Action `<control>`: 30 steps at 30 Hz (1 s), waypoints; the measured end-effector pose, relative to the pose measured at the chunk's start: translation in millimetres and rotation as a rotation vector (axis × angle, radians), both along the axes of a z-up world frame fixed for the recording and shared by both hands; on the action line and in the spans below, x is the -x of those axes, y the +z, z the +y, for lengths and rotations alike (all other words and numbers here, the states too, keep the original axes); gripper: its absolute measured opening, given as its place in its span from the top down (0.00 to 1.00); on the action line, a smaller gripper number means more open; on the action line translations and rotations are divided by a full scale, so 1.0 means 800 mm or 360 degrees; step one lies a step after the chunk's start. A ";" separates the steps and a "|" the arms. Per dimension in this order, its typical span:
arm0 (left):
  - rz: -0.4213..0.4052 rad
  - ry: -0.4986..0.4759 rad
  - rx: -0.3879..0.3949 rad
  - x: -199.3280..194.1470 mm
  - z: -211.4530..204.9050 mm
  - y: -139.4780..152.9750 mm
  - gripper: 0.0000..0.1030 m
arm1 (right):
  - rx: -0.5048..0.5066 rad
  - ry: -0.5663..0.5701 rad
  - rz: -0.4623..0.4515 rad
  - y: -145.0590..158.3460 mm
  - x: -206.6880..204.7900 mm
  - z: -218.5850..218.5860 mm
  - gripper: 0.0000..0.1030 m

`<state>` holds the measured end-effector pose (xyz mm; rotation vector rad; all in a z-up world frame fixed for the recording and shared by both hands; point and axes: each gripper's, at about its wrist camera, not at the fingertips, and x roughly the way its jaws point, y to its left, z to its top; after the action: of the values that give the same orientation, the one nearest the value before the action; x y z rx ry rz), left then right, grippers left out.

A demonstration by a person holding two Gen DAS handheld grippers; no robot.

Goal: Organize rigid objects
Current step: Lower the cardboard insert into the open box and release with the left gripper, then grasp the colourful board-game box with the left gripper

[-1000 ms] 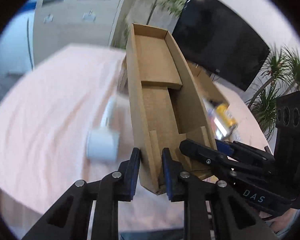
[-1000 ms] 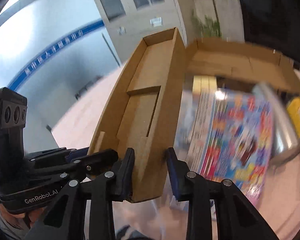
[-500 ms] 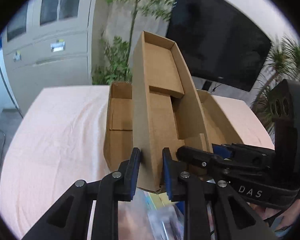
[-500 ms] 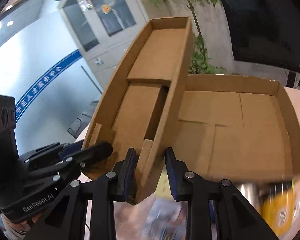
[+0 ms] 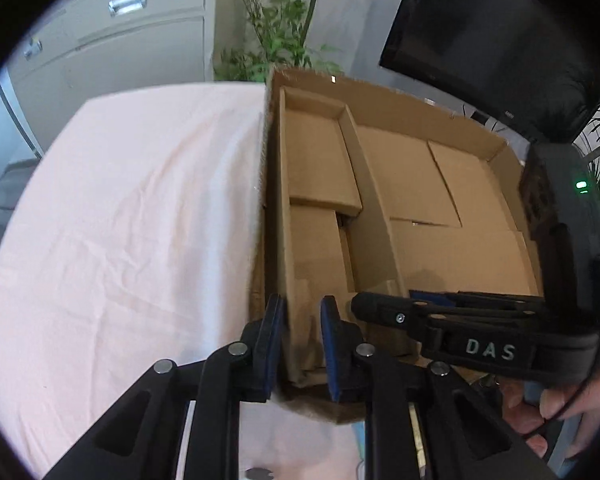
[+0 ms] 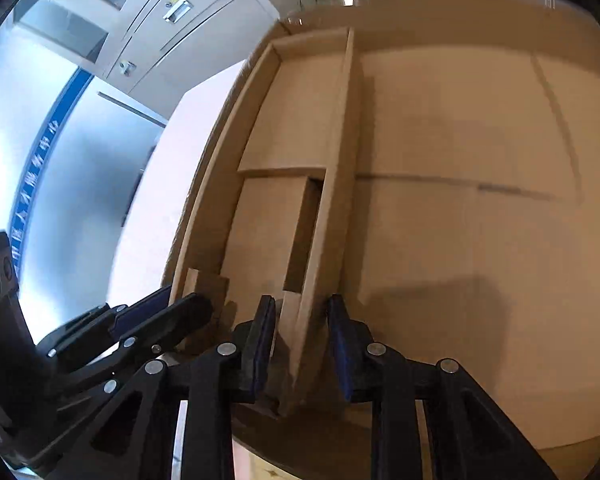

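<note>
Left gripper (image 5: pixel 300 344) and right gripper (image 6: pixel 302 350) each pinch a tray (image 5: pixel 320 160) wall inside the box (image 5: pixel 452 200); open floor lies right.

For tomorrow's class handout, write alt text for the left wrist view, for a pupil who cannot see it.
The left gripper grips the near wall of a narrow cardboard tray standing inside a larger cardboard box. The right gripper reaches in beside it. The box sits on a table under a pale pink cloth, with a dark screen behind.
</note>
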<state>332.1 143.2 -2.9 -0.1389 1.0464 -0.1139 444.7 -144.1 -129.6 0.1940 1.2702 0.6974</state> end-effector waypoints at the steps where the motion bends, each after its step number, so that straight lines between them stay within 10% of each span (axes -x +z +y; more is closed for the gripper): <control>1: -0.0037 0.0003 0.0005 0.006 0.006 0.005 0.82 | -0.0021 0.0015 0.0006 0.001 0.003 0.000 0.71; 6: -0.0156 0.0046 -0.0020 0.037 0.035 0.020 0.51 | -0.0045 0.0074 -0.0079 0.019 0.024 -0.011 0.73; 11: -0.0224 0.0060 0.0074 0.053 0.036 0.028 0.51 | -0.0057 0.0056 -0.0062 0.018 0.004 -0.005 0.76; 13: -0.0339 0.0039 0.0047 0.086 0.023 0.045 0.47 | -0.0082 0.0005 -0.0129 0.035 0.014 -0.028 0.63; 15: -0.0414 0.0053 -0.0007 0.108 0.014 0.058 0.16 | -0.0039 -0.0078 -0.0306 0.059 0.045 -0.065 0.17; 23: -0.0669 -0.0044 -0.0040 0.229 -0.031 0.101 0.14 | 0.0094 -0.0268 -0.0965 0.129 0.260 -0.244 0.00; 25: -0.0704 -0.0074 -0.0041 0.250 -0.038 0.111 0.18 | 0.0147 -0.0269 -0.1015 0.120 0.299 -0.268 0.02; 27: -0.0684 -0.0133 -0.0019 0.269 -0.044 0.122 0.81 | 0.0156 -0.0244 -0.1010 0.107 0.337 -0.290 0.49; 30: -0.0664 -0.0115 -0.0079 0.296 -0.053 0.130 0.90 | 0.0108 -0.0229 -0.1004 0.092 0.376 -0.302 0.52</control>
<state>95.3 101.0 101.3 -0.0291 0.6372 -0.1739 143.7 -386.0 -56.0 0.0030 0.6663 0.5304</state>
